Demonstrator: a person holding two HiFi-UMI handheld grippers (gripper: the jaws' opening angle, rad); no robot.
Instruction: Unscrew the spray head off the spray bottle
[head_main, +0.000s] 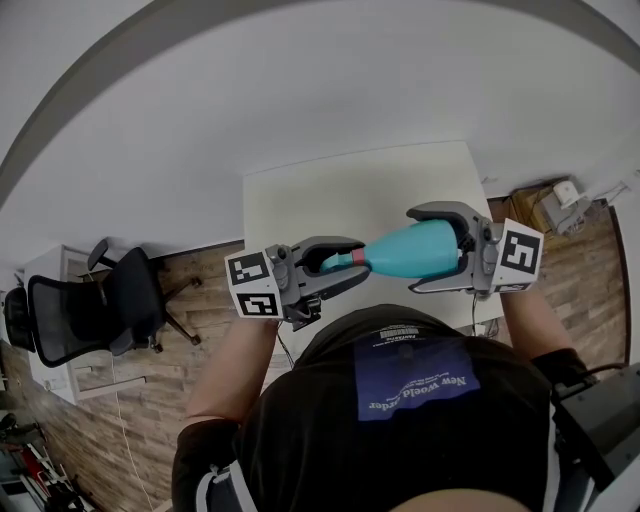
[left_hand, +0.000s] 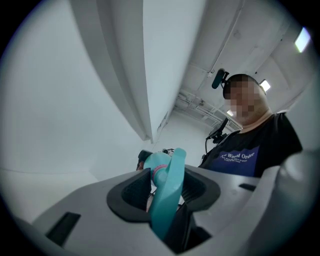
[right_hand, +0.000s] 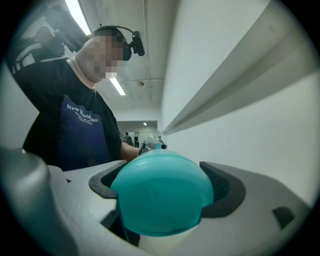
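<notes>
The only legible wording is white print on the dark blue patch (head_main: 415, 385) of the person's black shirt (head_main: 300, 440), low in the head view's centre and upside down there. It reads roughly "New World Order". A smaller line beneath it and the collar tag (head_main: 397, 332) are too small to read.

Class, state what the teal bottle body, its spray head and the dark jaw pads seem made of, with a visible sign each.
Bottle body: likely plastic, a smooth, softly glossy teal shell.
Spray head: moulded plastic, same teal, thin curved trigger.
Dark pads: probably rubber, matt black, finely textured.
</notes>
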